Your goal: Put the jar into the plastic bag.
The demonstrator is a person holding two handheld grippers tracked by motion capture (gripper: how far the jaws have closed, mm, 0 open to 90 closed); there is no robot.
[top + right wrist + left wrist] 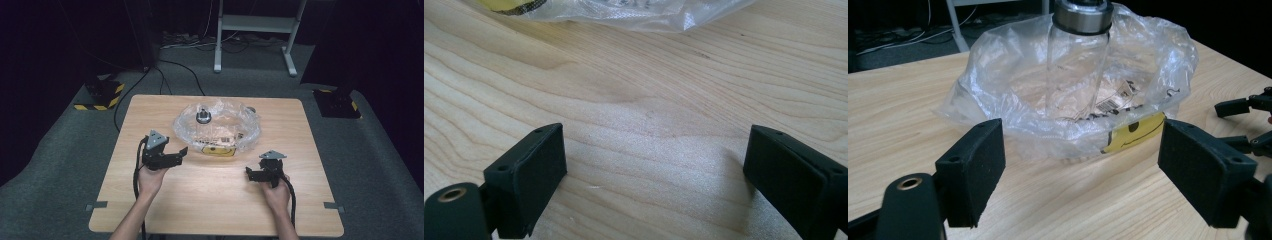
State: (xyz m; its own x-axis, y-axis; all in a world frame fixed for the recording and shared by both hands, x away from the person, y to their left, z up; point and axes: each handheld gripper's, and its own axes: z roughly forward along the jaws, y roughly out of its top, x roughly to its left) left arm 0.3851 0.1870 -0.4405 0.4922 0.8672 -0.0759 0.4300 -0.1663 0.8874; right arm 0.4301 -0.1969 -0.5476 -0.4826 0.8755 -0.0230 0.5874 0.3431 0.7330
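Approach stage, as judged: left tongs [176, 154] and right tongs [251, 174] spread and empty near plastic bag [218, 125]; next, grip its rim or the glass jar [1078, 65]

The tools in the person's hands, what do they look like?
Both are black. The left tool and the right tool each have two flat, blocky jaws, a grey three-cornered plate on top and a black cable trailing back along the arm. The forearms are bare, with no sleeves in sight.
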